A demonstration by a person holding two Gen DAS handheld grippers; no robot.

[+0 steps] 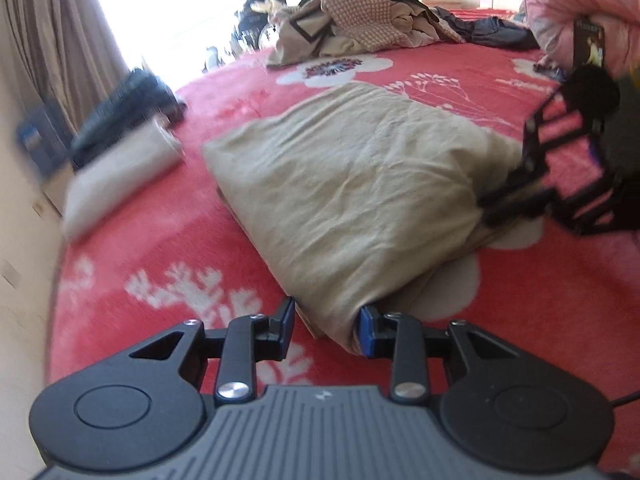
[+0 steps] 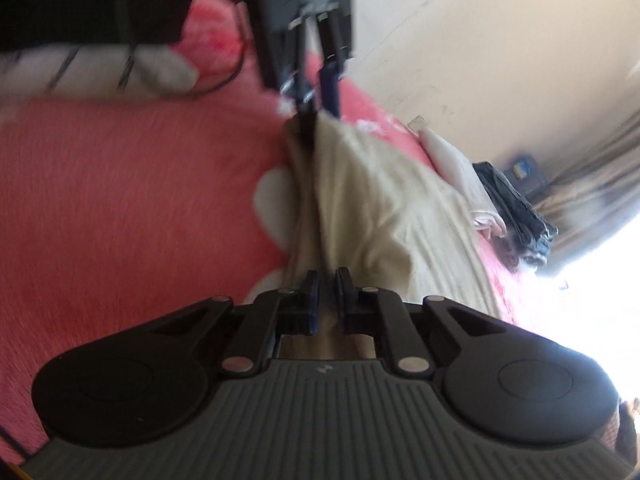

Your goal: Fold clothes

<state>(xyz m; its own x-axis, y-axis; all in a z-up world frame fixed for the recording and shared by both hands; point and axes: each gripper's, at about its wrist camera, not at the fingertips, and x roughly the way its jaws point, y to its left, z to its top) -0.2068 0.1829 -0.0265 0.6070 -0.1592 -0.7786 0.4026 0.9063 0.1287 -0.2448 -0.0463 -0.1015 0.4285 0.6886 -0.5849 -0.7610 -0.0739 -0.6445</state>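
Note:
A beige garment (image 1: 352, 184), folded to a thick rectangle, lies on the red flowered blanket (image 1: 160, 248). My left gripper (image 1: 327, 330) is shut on its near corner, the blue pads held apart by the bunched layers. At the garment's right edge, my right gripper (image 1: 492, 204) pinches the cloth. In the right wrist view that right gripper (image 2: 327, 300) has its jaws nearly together with the beige garment (image 2: 380, 208) between them. The left gripper (image 2: 316, 96) holds the far end of the same edge. The views are blurred by motion.
An unsorted heap of clothes (image 1: 360, 20) sits at the far side of the bed. A folded white piece (image 1: 120, 168) and a folded dark piece (image 1: 124, 108) lie by the left edge, near the curtain (image 1: 52, 40). A pink quilt (image 1: 580, 8) bulges at the right.

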